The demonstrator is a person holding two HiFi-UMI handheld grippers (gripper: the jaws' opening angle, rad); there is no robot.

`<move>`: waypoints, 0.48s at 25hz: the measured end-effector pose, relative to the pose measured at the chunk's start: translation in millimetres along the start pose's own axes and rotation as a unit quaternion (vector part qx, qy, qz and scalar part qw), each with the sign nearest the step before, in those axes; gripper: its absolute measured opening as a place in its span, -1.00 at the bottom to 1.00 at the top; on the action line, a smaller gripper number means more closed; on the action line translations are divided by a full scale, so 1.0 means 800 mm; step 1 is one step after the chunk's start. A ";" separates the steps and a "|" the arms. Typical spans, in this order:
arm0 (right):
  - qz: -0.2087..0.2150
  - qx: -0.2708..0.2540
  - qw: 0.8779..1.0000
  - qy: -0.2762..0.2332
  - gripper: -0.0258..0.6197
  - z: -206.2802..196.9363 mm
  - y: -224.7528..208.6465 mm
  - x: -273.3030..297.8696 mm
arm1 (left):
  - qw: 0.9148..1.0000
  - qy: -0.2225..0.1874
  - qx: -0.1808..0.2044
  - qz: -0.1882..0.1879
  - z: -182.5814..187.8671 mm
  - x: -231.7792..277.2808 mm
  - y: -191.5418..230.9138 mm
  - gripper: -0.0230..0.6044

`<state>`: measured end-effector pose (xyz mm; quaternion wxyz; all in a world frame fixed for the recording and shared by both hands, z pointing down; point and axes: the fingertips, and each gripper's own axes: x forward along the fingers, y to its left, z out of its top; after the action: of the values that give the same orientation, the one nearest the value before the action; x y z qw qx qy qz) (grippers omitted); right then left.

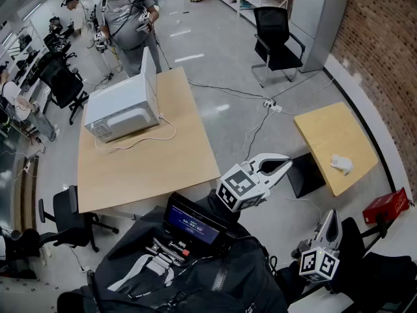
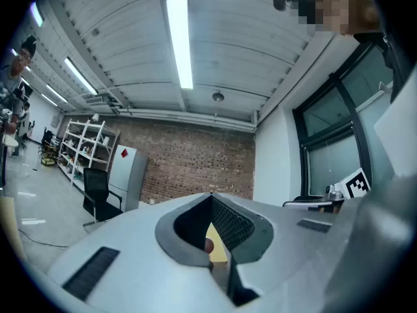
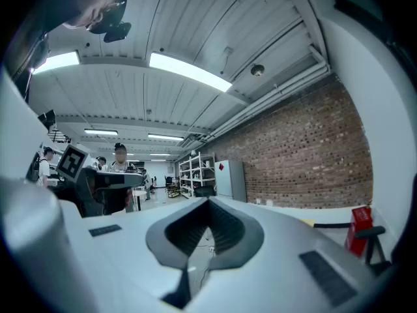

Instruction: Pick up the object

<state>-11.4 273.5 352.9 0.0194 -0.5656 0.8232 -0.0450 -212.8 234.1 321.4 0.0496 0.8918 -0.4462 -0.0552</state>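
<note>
A white crumpled object lies on the small wooden table at the right in the head view. My left gripper is held in the air left of that table, tips toward it and well short of the object. Its jaws meet at the tips with nothing between them. My right gripper hangs lower, near my body, pointing up. It too is shut and empty. Neither gripper view shows the object; both look at the ceiling and the brick wall.
A large wooden table carries a microwave. Cables and a power strip run over the floor between the tables. A black chair, a grey cabinet and a red box stand nearby. A person stands behind.
</note>
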 end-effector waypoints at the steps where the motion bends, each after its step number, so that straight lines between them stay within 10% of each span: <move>1: 0.003 0.000 1.000 0.001 -0.91 -0.002 0.003 -0.001 | 1.000 0.000 0.000 0.000 -0.001 -0.003 0.001 -0.93; 12: 0.012 -0.004 1.000 0.013 -0.91 -0.010 0.017 -0.008 | 1.000 0.002 -0.015 -0.002 -0.005 -0.011 0.001 -0.93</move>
<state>-22.1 285.0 359.7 0.0067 -0.5554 0.8302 -0.0484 -218.0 241.0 326.3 0.0639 0.8918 -0.4437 -0.0607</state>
